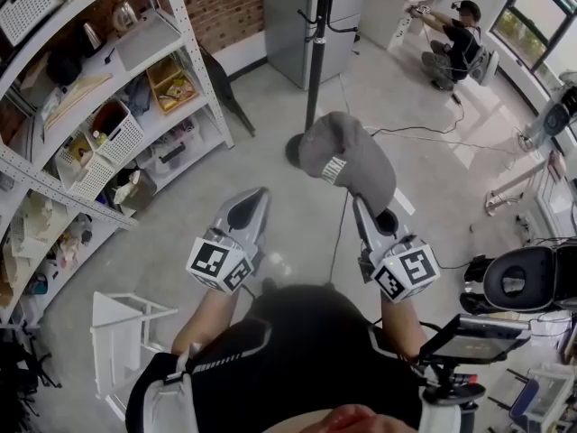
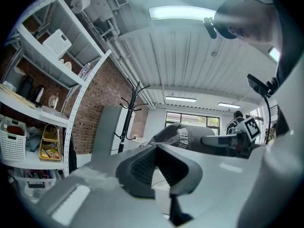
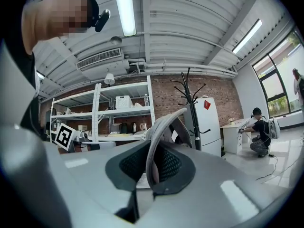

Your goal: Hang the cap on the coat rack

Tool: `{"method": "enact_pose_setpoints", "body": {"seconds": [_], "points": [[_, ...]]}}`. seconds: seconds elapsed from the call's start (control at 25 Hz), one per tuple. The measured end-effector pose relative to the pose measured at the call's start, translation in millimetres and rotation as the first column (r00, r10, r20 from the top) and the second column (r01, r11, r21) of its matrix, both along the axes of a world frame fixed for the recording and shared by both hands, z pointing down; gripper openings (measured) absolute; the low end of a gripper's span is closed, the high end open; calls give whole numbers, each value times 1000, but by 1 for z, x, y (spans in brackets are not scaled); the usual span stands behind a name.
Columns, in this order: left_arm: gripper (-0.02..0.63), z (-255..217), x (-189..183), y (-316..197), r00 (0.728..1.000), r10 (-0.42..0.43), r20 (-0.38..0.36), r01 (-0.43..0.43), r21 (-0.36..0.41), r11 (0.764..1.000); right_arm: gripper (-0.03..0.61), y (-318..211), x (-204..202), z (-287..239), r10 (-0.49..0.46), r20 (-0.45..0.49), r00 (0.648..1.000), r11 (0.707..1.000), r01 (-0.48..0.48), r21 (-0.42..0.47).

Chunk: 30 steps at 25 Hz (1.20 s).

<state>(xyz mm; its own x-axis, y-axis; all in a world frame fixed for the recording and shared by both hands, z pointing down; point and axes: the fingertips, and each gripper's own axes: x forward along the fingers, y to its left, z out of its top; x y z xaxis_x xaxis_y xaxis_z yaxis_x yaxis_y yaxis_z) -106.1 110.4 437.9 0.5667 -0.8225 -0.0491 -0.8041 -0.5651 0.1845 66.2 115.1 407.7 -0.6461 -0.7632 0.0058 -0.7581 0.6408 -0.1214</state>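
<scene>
Right gripper (image 1: 363,210) clamped on the rim of the grey cap (image 1: 347,156), held high toward the coat rack (image 1: 315,52) ahead, apparently to reach a hook, while the left gripper (image 1: 255,201) hovers alongside, jaws together and empty.

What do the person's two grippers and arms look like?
The left gripper and right gripper are alike: smooth light-grey bodies tapering to the tips, with dark mesh-textured pads inside. Each carries a white cube with black square markers at its rear. The person wears a black top with pale striped trim; the forearms are bare.
</scene>
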Motion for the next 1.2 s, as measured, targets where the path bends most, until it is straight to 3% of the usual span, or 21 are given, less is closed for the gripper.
{"method": "enact_pose_setpoints", "body": {"seconds": [0.68, 0.88, 1.2], "points": [[5, 12, -60, -15, 996, 91, -21, -91, 12, 996, 29, -11, -67, 3, 57, -26, 998, 998, -56, 5], [5, 16, -58, -27, 995, 93, -30, -93, -4, 996, 29, -19, -66, 10, 57, -18, 998, 998, -58, -14], [5, 5, -47, -67, 997, 72, 20, -72, 3, 997, 29, -71, -46, 6, 51, 3, 999, 999, -51, 5]]}}
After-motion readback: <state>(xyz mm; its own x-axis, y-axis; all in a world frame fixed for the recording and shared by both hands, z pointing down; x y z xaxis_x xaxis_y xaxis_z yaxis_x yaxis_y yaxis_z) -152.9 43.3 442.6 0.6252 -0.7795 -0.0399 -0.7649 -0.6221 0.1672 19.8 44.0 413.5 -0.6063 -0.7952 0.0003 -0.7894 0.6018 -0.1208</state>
